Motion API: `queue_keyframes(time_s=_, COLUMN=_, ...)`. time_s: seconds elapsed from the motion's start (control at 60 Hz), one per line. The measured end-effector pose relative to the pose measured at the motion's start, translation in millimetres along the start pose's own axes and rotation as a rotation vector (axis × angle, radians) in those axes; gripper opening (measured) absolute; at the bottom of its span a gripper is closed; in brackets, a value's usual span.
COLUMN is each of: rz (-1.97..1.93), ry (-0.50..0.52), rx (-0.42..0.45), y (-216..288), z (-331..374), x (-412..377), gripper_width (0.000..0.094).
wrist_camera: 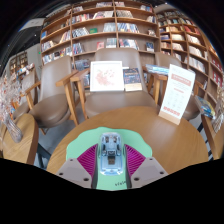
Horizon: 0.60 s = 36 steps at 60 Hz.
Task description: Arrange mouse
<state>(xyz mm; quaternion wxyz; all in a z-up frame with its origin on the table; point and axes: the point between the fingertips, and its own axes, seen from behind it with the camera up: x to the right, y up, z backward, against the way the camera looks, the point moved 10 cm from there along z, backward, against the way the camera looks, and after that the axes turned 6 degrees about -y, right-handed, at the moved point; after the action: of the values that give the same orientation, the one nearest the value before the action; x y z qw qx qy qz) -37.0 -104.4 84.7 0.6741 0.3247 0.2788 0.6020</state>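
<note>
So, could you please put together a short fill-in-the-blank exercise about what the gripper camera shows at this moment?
1. The mouse lies between the gripper's two ____.
2. The mouse rests on a round wooden ____.
3. Beyond the table, two wooden chairs stand in front of shelves full of ____.
4. At the table's far edge stands a white ____ with printed text.

Missing words: fingers; table; books; sign

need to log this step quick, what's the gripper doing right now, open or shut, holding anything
Gripper: shut on the mouse, both pink pads pressing its sides, above the round wooden table.
</note>
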Motion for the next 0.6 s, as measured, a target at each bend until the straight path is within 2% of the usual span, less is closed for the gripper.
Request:
queue_keyframes(time_s=0.1, rz=0.012, ry=-0.03, rx=-0.045, y=-23.4, z=-18.7, x=-6.8, gripper_width=0.04)
queue_keyframes(time_s=0.15, rz=0.012, ry=-0.038, rx=0.002, y=-22.4, z=-18.8, x=-9.1, gripper_width=0.0431)
queue_keyframes(time_s=0.25, rz=0.006, ry=-0.024, rx=-0.013, y=-24.8, z=-17.8, x=-7.9, gripper_width=0.0499)
queue_keyframes(time_s=0.267, rz=0.0, ry=-0.022, rx=-0.016, y=-22.9, z=-18.2, x=-7.9, gripper_width=0.0538)
queue_keyframes(time_s=0.333, rz=-0.027, ry=-0.022, rx=-0.004, y=-19.6, z=-2.6, x=-5.2, gripper_width=0.0828)
queue_keyframes(time_s=0.35, rz=-0.027, ry=-0.022, rx=0.004, y=-17.4, z=2.5, x=-4.2, gripper_width=0.0864)
queue_keyframes(time_s=0.4, rz=-0.021, ry=-0.027, rx=0.031, y=-11.7, z=21.1, x=0.6, gripper_width=0.0819)
queue_keyframes(time_s=0.467, rz=-0.008, ry=-0.042, rx=0.071, y=-6.6, z=58.1, x=11.9, gripper_width=0.0862)
queue_keyframes(time_s=0.6, rz=-0.002, ry=-0.059, rx=0.139, y=-12.6, z=145.9, x=38.6, gripper_width=0.0857)
